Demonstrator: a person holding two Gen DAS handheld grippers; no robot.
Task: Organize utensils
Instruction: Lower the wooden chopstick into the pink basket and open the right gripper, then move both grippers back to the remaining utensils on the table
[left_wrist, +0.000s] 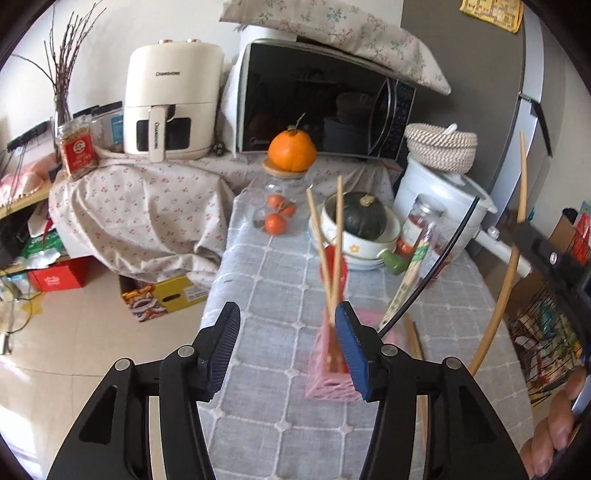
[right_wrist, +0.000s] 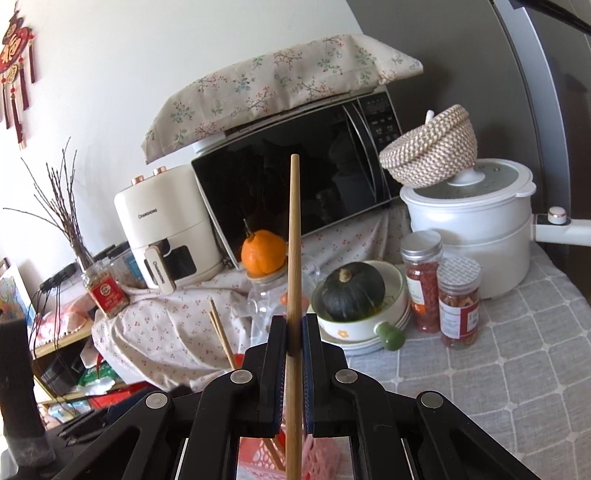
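Looking along the left gripper (left_wrist: 286, 343): jaws apart, nothing between the pads, two chopsticks (left_wrist: 332, 258) standing crossed in the pink holder (left_wrist: 328, 380) near the table's (left_wrist: 258, 424) front edge, just beside the right pad. Risk: that pad nudges the light holder and tips it, spilling the sticks. More sticks (left_wrist: 417, 343) lie flat on the cloth by the holder. Right view: right gripper (right_wrist: 294, 328) clamped on one upright stick (right_wrist: 294, 240), holder (right_wrist: 321, 458) below the jaws. Risk: the long stick pivots in the thin grip, misses the slot, or knocks the standing pair.

Smooth wooden chopstick (right_wrist: 294, 258); matt woven tablecloth (left_wrist: 266, 295); glossy microwave (right_wrist: 295, 192)
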